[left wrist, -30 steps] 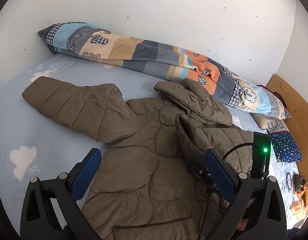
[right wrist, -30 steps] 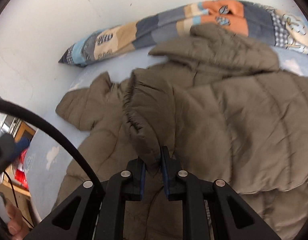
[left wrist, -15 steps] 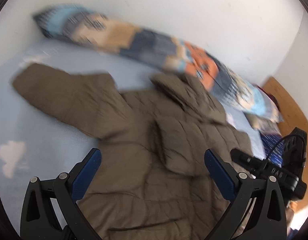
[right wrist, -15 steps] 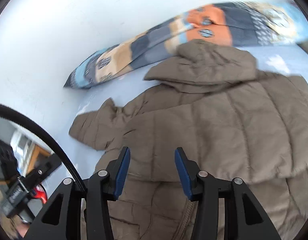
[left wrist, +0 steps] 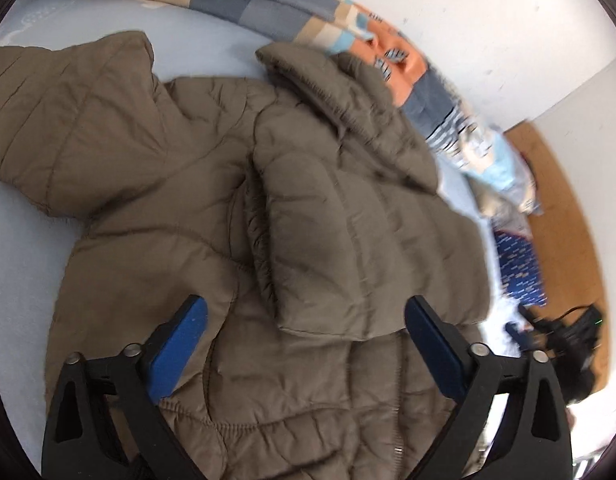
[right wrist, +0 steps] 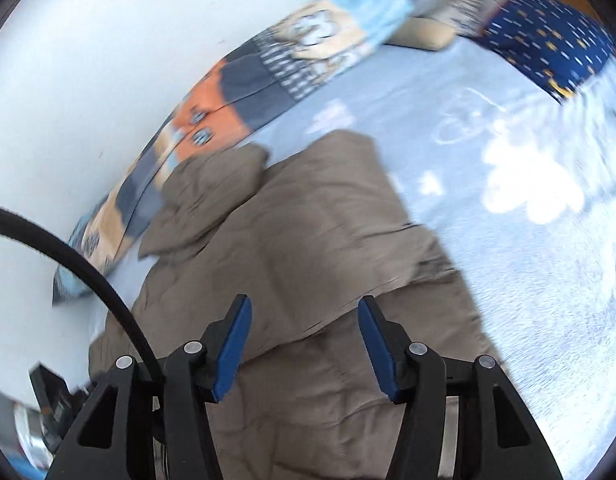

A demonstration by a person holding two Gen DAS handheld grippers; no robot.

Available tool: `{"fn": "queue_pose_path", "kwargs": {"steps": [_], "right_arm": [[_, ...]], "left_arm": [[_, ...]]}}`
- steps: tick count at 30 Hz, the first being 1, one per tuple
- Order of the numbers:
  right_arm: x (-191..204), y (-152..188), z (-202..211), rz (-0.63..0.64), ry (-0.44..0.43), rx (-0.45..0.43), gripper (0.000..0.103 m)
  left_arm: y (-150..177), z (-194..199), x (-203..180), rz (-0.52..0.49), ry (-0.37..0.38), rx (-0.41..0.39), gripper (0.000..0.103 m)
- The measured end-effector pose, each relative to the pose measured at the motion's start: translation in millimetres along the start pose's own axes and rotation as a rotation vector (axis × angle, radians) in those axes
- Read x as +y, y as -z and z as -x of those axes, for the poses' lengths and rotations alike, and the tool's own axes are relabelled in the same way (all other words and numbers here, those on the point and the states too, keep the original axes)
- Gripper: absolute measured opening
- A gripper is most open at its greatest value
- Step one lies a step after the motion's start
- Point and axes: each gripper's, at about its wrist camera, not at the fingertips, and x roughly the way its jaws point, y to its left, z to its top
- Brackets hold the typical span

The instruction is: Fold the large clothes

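Brown padded jacket point(left wrist: 236, 208) on bed point(right wrist: 508, 280), sleeve point(left wrist: 348, 248) folded across

Both wrist views close above, angled down, sharing the brown jacket point(left wrist: 308, 220) point(right wrist: 308, 240) and patterned quilt point(left wrist: 268, 12) point(right wrist: 236, 92)

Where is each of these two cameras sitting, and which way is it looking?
Left wrist view: on the left tool, angled down at the brown jacket on the bed; its two blue-padded fingers show, nothing between them, closing slightly.
Right wrist view: on the right tool, aimed down across the jacket toward the patterned quilt by the wall; its fingers and a black cable show, jaws opening, empty.
Shared: jacket, quilt, bed, navy pillow.
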Motion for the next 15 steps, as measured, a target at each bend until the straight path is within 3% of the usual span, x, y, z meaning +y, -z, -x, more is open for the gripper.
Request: {"fn": "queue_pose_path", "kwargs": {"steps": [5,7,10,12,15], "right_arm": [[-5,-7,-9,-0.014,-0.042,0.032,0.06],[-4,-8,-14,-0.023,-0.054,0.046,0.06],[-14,-10,-14,-0.078,-0.054,0.042,0.059],[-20,-12,-11,-0.097,-0.05,0.035,0.045],[-24,-17,-6,-0.098,-0.037,0.013,0.037]], "left_arm": [[-5,-14,-1,0.026,-0.046,-0.029,0.075],[-10,-18,-6,0.026,-0.053,-0.03,0.038],[-19,-22,-15,-0.002,-0.111,-0.04,0.031],[-26,-20,-22,-0.037,-0.147,-0.07,0.028],[-39,-16,-28,-0.063,-0.18,-0.107,0.027]]}}
